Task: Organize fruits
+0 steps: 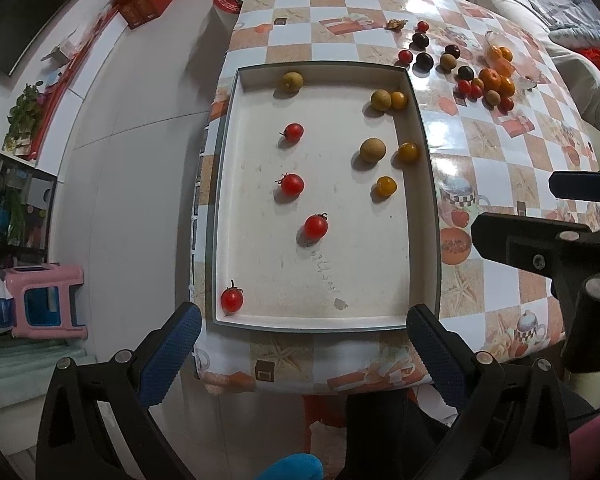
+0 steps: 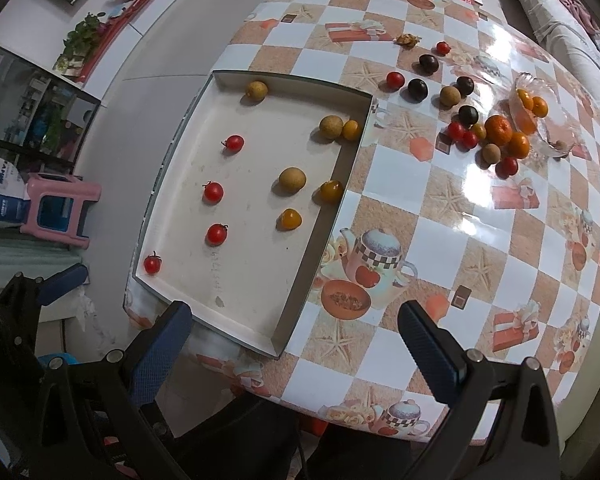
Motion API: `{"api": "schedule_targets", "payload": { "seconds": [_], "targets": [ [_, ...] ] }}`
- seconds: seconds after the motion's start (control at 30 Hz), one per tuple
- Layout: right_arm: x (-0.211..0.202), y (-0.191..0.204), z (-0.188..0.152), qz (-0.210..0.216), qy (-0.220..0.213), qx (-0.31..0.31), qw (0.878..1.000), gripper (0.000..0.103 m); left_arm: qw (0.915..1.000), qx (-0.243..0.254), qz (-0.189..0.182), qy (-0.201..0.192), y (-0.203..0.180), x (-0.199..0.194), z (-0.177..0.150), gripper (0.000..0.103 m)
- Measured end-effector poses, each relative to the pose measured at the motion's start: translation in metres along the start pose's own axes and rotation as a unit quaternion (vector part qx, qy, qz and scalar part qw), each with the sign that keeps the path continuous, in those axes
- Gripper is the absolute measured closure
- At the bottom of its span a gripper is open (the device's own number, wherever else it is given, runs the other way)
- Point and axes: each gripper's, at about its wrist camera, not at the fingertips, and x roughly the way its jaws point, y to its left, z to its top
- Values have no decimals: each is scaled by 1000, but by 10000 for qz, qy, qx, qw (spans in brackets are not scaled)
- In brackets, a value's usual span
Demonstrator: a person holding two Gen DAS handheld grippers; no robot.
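Observation:
A white tray (image 1: 380,308) (image 2: 228,320) lies on the checkered table. In it are several red cherry tomatoes (image 1: 315,227) (image 2: 216,234) on its left side, brown longans (image 1: 372,149) (image 2: 292,179) and yellow cherry tomatoes (image 1: 386,186) (image 2: 289,219) on its right. A loose pile of fruit (image 1: 490,80) (image 2: 498,130) lies on the table at the far right beyond the tray. My left gripper (image 1: 304,346) is open and empty above the tray's near edge. My right gripper (image 2: 296,344) is open and empty above the tray's near right corner.
A tipped glass bowl (image 2: 540,120) with small oranges lies beside the pile. Dark round fruits (image 2: 417,89) lie between tray and pile. The table's left edge drops to the floor, where a pink stool (image 1: 46,304) stands. A sofa (image 2: 560,8) runs along the far right.

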Motion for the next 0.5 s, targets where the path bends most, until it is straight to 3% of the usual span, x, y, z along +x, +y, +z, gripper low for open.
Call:
{"api": "schedule_targets", "payload": {
  "seconds": [0.5],
  "targets": [
    [-1, 2, -4, -24, -3, 25, 10000, 0, 10000, 51, 3, -63, -2, -4, -4, 0]
  ]
}}
